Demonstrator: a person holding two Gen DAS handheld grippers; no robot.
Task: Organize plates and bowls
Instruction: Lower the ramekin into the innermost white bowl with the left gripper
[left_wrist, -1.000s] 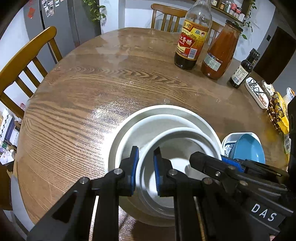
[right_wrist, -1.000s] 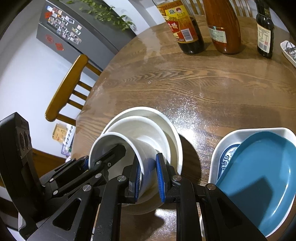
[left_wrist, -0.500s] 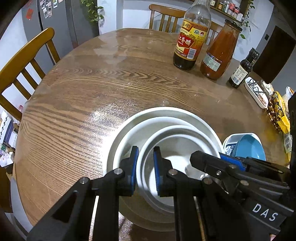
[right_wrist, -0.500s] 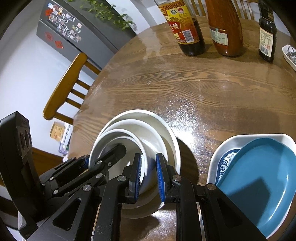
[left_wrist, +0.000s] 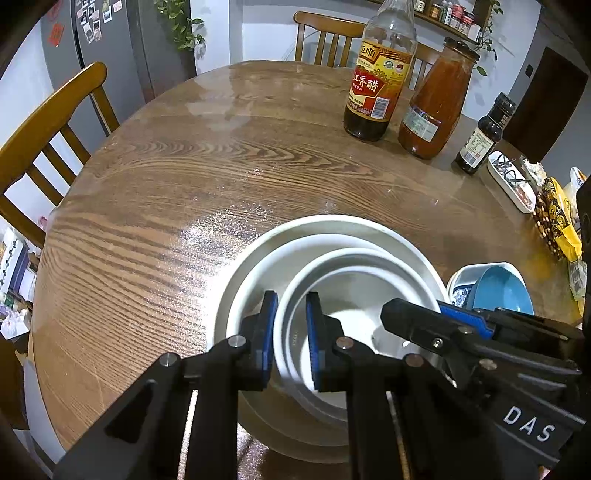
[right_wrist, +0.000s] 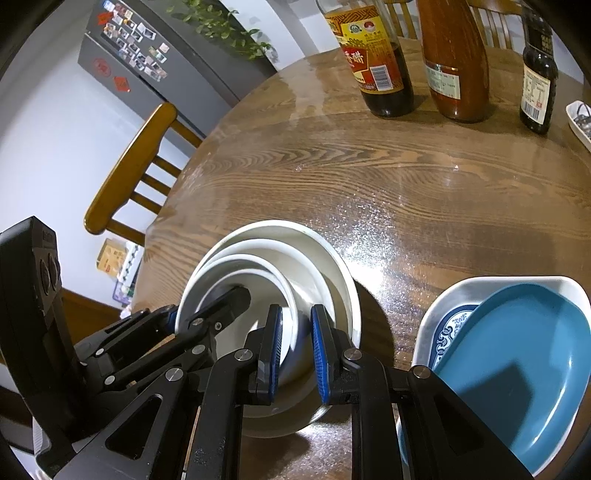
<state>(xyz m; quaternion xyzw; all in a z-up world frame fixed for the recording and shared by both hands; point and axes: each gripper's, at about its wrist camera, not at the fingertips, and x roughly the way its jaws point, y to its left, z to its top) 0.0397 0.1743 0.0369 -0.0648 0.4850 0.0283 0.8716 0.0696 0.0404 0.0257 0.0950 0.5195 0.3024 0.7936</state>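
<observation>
Three white dishes sit nested on the round table (left_wrist: 155, 192) in the left wrist view: a small bowl (left_wrist: 351, 295) inside a middle bowl (left_wrist: 291, 254) inside a large plate (left_wrist: 332, 225). The left gripper (left_wrist: 290, 332) straddles the small bowl's near wall, pads narrowly apart (contact unclear).

From the right wrist, the right gripper (right_wrist: 297, 345) brackets that bowl's (right_wrist: 236, 266) right wall likewise; a blue dish (right_wrist: 517, 350) lies well right.
</observation>
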